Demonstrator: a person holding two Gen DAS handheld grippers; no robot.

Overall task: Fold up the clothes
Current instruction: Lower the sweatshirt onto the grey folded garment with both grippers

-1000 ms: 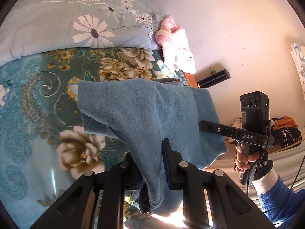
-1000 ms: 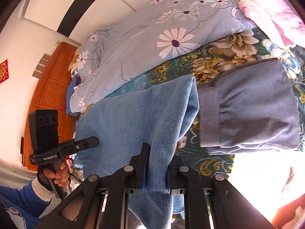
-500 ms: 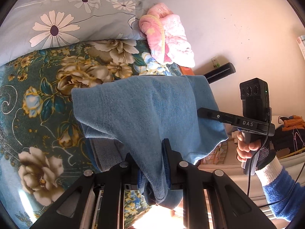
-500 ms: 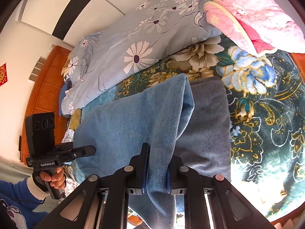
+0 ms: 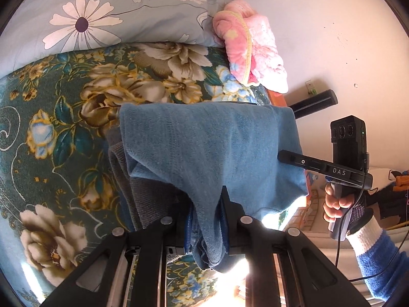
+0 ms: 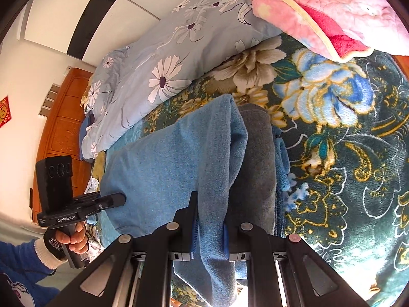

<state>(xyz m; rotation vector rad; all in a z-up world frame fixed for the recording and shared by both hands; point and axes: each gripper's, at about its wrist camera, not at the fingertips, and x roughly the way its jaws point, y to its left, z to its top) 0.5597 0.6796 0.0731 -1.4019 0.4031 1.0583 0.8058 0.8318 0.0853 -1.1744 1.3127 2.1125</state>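
A blue fleece garment (image 5: pixel 204 143) hangs stretched between my two grippers above the bed; it also shows in the right wrist view (image 6: pixel 163 163). My left gripper (image 5: pixel 205 215) is shut on one bunched edge of it. My right gripper (image 6: pixel 209 220) is shut on the other edge. Under the blue cloth lies a grey garment (image 6: pixel 255 168) with a ribbed hem, also visible in the left wrist view (image 5: pixel 148 199). Each view shows the other hand-held gripper at the cloth's far side.
The bed has a dark teal floral blanket (image 5: pixel 64 117) (image 6: pixel 352 153). A light blue daisy quilt (image 5: pixel 102 12) lies along the back. A folded pink blanket (image 5: pixel 250 51) (image 6: pixel 332 12) sits by the wall. A wooden headboard (image 6: pixel 64 128) stands at the left.
Both grippers have carried the blue garment toward the pink-blanket end of the bed and lowered it over the grey garment, which is now mostly covered.
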